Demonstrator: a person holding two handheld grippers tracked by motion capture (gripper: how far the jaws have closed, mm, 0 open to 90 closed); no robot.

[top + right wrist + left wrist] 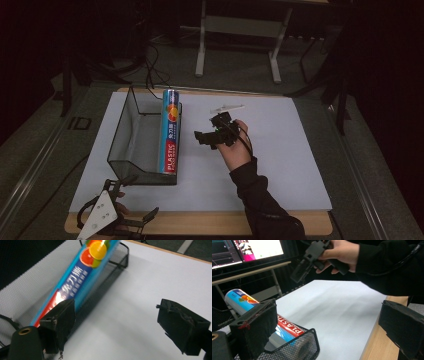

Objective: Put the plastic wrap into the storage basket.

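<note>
A black wire-mesh basket (120, 131) stands on the left part of a white sheet (285, 150). A blue and red roll of plastic wrap (170, 135) lies in it along its right wall. My right gripper (206, 131) hovers just right of the roll, pointing left, open with nothing between its jaws. In the right gripper view, the roll (82, 272) and basket rim (120, 255) lie beyond the gripper (117, 315). My left gripper (140, 197) rests open at the table's front left, below the basket. The left gripper view looks past its jaws at the roll (242, 298), the basket corner (299, 347) and the right gripper (298, 273).
A small pale, clear object (227, 107) lies on the sheet beyond the right hand. The wooden table edge (200, 225) shows along the front. Cables and a metal table frame (240, 30) stand on the floor past the table. Lit monitors (259, 248) sit beyond the basket.
</note>
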